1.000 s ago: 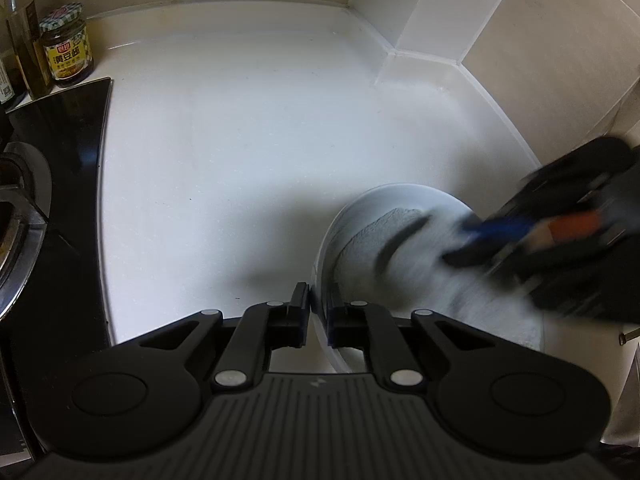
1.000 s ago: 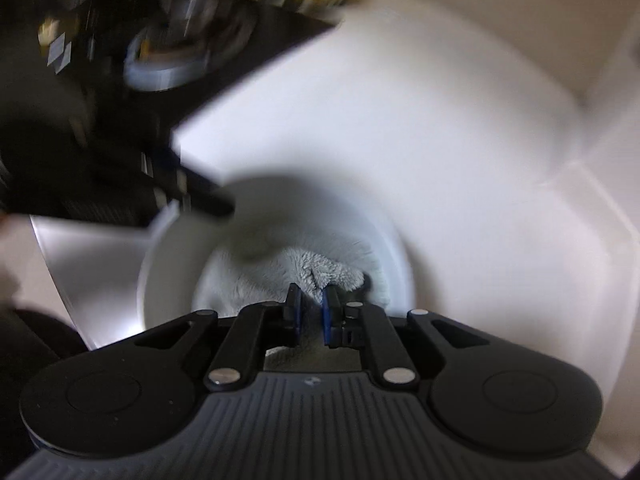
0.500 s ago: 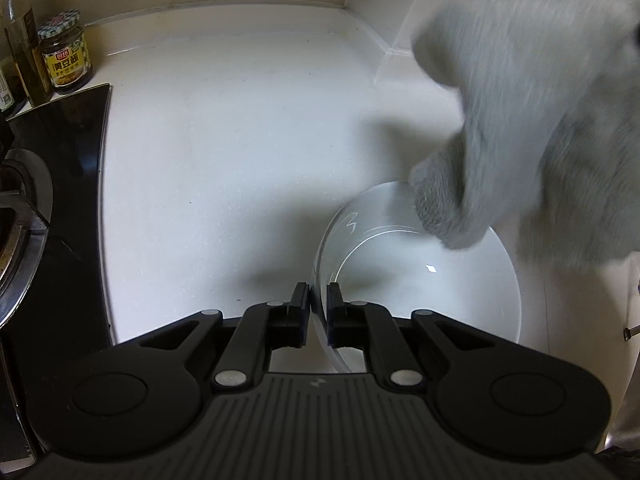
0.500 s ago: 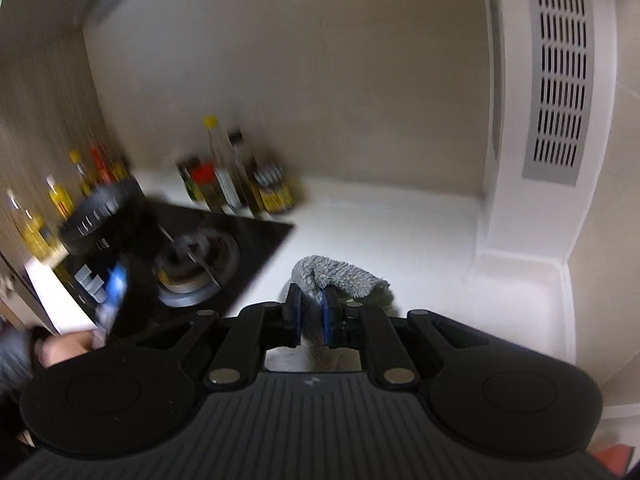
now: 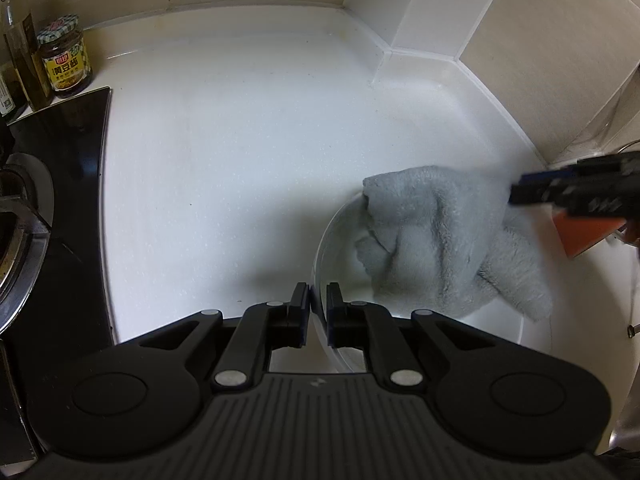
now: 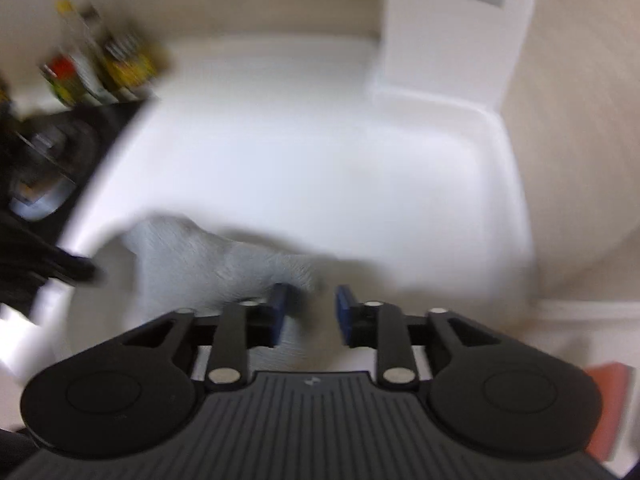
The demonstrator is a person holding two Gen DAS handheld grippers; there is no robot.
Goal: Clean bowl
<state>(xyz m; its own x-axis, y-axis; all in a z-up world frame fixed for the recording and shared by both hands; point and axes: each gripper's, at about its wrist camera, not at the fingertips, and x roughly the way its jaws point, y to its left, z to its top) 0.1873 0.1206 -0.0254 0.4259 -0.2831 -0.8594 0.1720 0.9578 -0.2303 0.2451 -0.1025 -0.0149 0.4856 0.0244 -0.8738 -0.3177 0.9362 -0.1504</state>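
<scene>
Yellow-labelled jar, Chinese characters, partly legible.

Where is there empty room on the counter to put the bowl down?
The white counter is bare between the black stove, the back wall and the bowl. It is crowded at the right, where the grey cloth drapes the bowl.

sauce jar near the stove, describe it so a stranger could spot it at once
Start at the black stove on the left of the white counter. Behind its back corner, by the wall, stands the jar. Beside the taller, slimmer bottle, it is squat, with a checked lid and a yellow label.
</scene>
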